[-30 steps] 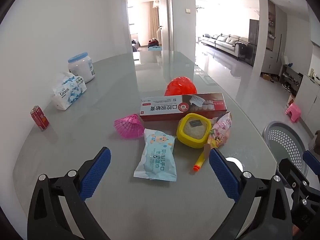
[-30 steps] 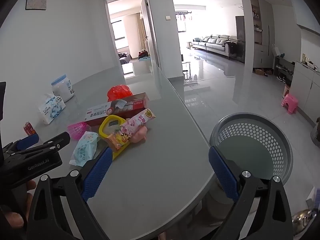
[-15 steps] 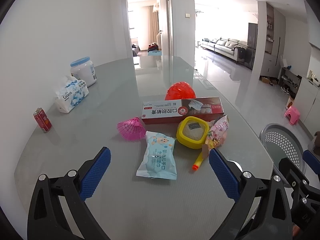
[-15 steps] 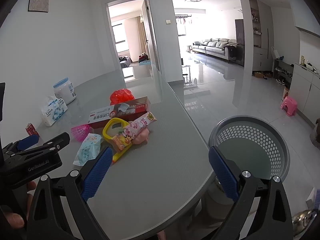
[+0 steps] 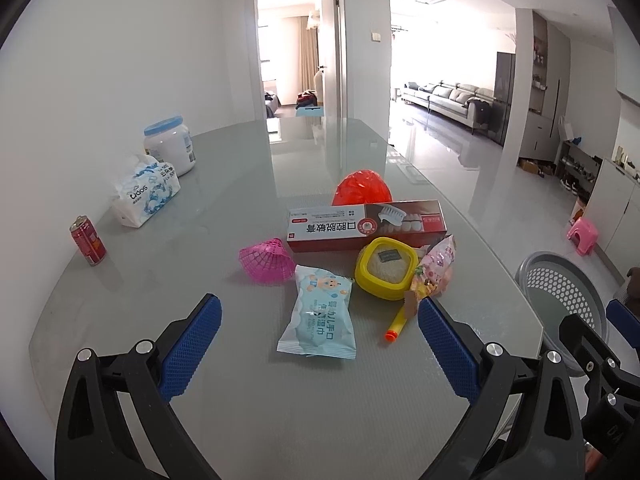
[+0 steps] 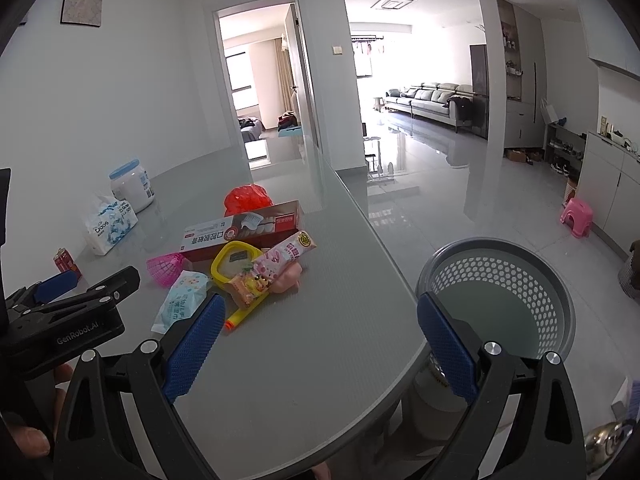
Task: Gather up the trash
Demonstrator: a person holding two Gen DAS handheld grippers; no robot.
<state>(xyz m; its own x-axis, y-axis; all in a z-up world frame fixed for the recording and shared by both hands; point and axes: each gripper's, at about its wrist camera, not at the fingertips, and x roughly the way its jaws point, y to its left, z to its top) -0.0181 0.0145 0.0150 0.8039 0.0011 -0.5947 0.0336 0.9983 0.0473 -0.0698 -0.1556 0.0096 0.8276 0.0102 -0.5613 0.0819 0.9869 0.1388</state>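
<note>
We held the left gripper (image 5: pixel 318 344) low over the near edge of the grey glass-topped desk (image 5: pixel 200 208), its blue-padded jaws spread wide and empty, aimed at the light-blue wet-wipe packet (image 5: pixel 318 322). Our right gripper (image 6: pixel 318 340) hung beside it, equally wide and holding nothing, straddling the desk's rounded edge with the grey perforated plastic waste basket (image 6: pixel 500 300) on the floor just past it; we saw nothing in the basket. The trash lay clustered mid-desk: one wipe packet, one long red-and-white toothpaste box (image 5: pixel 366 225), one crumpled red plastic bag (image 5: pixel 362 189) behind it, one pink mesh fruit net (image 5: pixel 266 266), one yellow square lidded tub (image 5: pixel 387 268) showing pale contents, one pink snack wrapper (image 5: pixel 434 268) leaning against it, and one yellow-and-orange foam dart (image 5: pixel 396 324). Well apart by the wall stood one red drink can (image 5: pixel 88 240), one white tissue pack (image 5: pixel 146 196) and one white jar with a blue lid (image 5: pixel 170 148).
</note>
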